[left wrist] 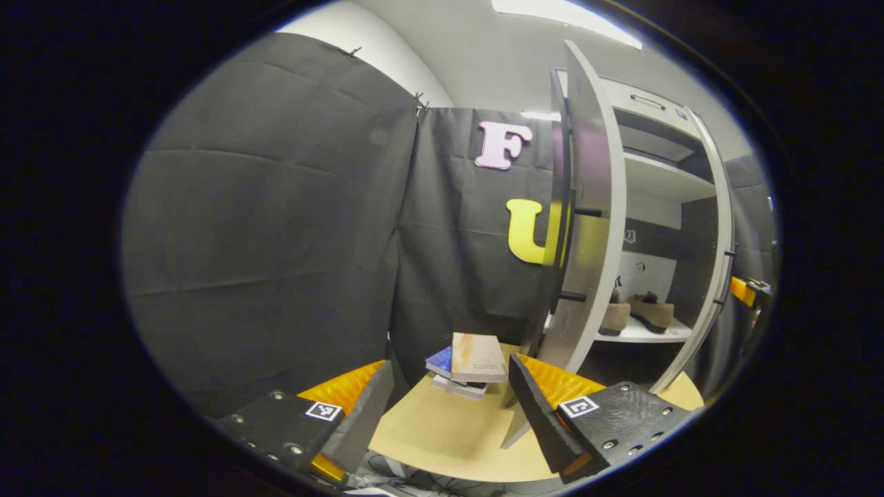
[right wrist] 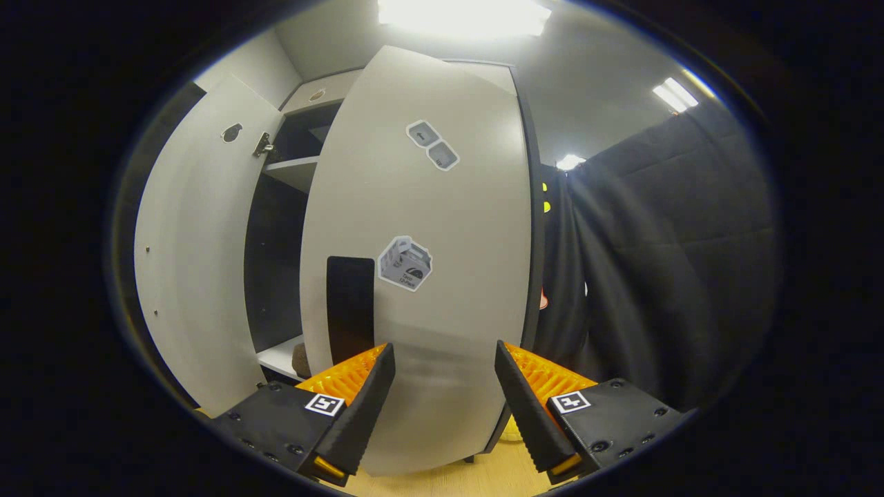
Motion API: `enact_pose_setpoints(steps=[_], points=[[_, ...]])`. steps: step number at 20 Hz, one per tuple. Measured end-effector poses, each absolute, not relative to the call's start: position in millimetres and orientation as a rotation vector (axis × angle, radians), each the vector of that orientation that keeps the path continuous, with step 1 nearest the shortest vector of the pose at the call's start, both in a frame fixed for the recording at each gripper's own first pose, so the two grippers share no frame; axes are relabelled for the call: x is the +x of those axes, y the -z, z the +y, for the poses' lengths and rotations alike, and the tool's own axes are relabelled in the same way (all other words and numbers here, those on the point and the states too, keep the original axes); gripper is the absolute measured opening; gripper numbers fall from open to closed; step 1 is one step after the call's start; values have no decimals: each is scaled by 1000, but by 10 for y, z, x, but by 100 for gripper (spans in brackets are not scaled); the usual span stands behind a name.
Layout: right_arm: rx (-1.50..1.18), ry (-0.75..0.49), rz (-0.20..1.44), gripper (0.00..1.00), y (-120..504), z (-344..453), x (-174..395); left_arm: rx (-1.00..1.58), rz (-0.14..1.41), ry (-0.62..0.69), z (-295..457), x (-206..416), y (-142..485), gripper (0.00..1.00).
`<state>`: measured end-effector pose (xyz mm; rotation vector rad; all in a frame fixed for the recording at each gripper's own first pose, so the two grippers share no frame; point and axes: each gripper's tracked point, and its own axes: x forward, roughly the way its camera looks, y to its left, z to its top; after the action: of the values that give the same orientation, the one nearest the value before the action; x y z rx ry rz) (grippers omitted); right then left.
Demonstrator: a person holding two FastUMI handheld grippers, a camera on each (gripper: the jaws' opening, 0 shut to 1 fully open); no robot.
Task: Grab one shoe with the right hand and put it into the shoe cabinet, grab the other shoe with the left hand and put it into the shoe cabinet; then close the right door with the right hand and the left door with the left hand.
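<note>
left gripper hangs with its fingers spread and nothing between them, above a pale wooden table. past the fingertips lies a small stack of books, the top one tilted across the others. to the right stands the cabinet, its left door swung out edge-on toward the camera. on the lower shelf both shoes sit side by side — brown, toes pointing out, close together. higher shelves sit above them. at the far right edge of the left gripper view a bit of the other gripper shows beside the right door's edge, too small to tell more.

right gripper is also spread wide, gripping nothing. its fingers frame the lower part of the right door, which stands partly swung and near the tips; whether either finger touches the panel cannot be told. the door carries a few stickers and a dark rectangle low down. to the left of it the left door stands open, and in the gap between them the dark interior shows, with a shelf edge and a sliver of one shoe low down.
</note>
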<state>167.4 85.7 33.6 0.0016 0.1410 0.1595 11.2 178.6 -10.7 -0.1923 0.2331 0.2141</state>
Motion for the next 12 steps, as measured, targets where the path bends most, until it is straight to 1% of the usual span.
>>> enact_pose_setpoints(steps=[3, 7, 8, 10, 12], points=[[-7, -153, 131, 98, -334, 790, 1611, -171, 195, -227, 1862, 276, -3, 100], [-48, -135, 129, 96, -279, 572, 1443, -143, 146, -201, 1896, 608, -194, 100], [-47, -127, 134, 98, -253, 508, 1408, -135, 137, -201, 1923, 698, -240, 100], [-31, -114, 146, 96, -212, 393, 1360, -115, 117, -196, 1935, 883, -355, 100], [-21, -98, 160, 98, -159, 278, 1321, -102, 88, -170, 1831, 1050, -456, 100]])
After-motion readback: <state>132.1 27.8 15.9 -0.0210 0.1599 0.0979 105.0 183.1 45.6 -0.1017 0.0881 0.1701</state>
